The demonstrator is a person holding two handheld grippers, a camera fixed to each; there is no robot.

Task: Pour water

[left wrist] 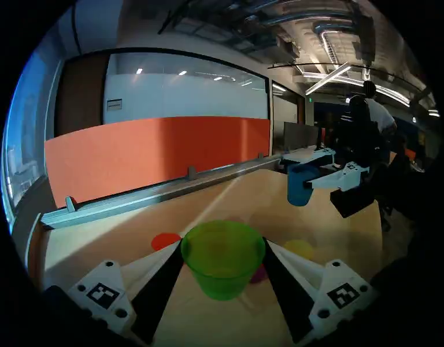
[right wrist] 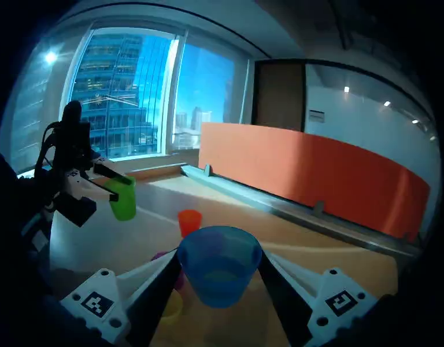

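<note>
The left tool is clenched on an upright green cup. The right tool grips an upright blue cup between both fingers. Under its left finger sits a yellow cup. Just past its tips, an orange cup stands on the counter. Farther left, the green cup hangs well apart from the blue one.

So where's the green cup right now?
The green cup sits clamped between the left gripper's fingers over the wooden table; the right gripper view shows it at far left, before the window, left of the small orange cup.
</note>
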